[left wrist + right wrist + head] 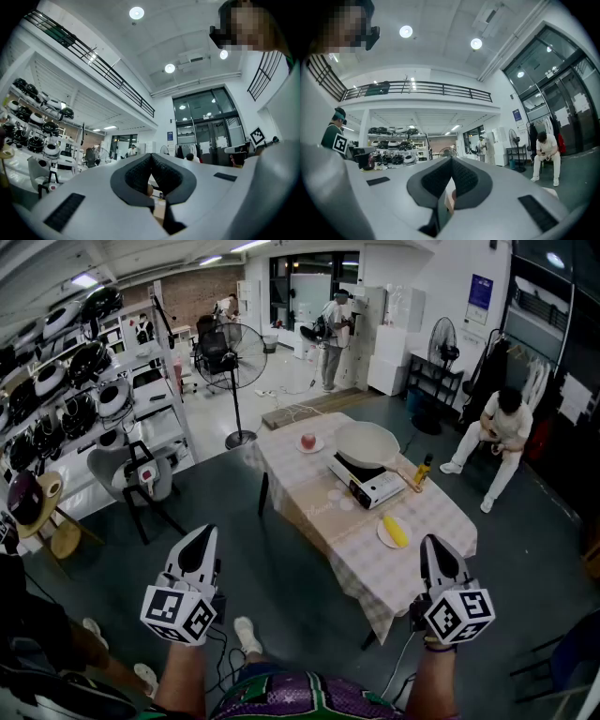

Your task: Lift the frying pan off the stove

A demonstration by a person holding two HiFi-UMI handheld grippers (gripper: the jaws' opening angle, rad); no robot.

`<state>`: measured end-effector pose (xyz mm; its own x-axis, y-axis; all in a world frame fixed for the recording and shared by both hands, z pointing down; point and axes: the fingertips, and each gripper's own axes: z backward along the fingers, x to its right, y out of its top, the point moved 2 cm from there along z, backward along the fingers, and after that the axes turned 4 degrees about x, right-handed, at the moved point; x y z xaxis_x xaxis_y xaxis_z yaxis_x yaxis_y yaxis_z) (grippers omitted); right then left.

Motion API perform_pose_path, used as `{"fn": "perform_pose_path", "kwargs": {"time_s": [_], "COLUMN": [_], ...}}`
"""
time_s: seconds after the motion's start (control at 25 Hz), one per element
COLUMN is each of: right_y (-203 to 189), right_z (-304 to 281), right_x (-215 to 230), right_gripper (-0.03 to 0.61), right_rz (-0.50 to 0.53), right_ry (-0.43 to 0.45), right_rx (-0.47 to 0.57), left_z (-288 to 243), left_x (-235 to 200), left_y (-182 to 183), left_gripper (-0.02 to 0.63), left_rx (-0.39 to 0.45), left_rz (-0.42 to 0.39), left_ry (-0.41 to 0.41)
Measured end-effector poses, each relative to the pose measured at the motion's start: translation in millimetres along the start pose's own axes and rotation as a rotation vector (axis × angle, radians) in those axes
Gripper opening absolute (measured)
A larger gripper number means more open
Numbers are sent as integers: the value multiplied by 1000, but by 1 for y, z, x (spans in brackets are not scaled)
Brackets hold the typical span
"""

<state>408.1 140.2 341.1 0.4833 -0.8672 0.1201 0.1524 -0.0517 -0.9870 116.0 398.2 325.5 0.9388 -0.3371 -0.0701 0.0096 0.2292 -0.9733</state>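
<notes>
A pale frying pan (367, 443) rests on a white portable stove (367, 481) on the checked table (422, 521), well ahead of me. My left gripper (202, 538) is held low at the left, far from the table, jaws shut and empty. At the right, near the table's front corner, my right gripper (431, 547) is also shut with nothing in it. In the left gripper view the gripper (151, 157) has its tips touching; the right gripper view shows the same for the other gripper (451, 161).
On the table lie a plate with a yellow item (395, 532), a plate with a red fruit (308, 442) and a small bottle (424, 468). A standing fan (232, 357), shelves of helmets (70, 381), a chair (141, 479), a seated person (495, 442).
</notes>
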Motion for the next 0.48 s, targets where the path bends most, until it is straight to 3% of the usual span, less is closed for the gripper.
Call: {"fn": "perform_pose_path", "kwargs": {"time_s": [0.48], "right_y": [0], "right_z": [20], "right_x": [0], "right_gripper": [5], "right_rz": [0], "right_ry": [3], "right_rx": [-3], "left_z": [19], "left_x": [19], "left_y": [2], "left_gripper": [23], "left_rx": [-3], "left_rz": [-7], "left_ry": [21]}}
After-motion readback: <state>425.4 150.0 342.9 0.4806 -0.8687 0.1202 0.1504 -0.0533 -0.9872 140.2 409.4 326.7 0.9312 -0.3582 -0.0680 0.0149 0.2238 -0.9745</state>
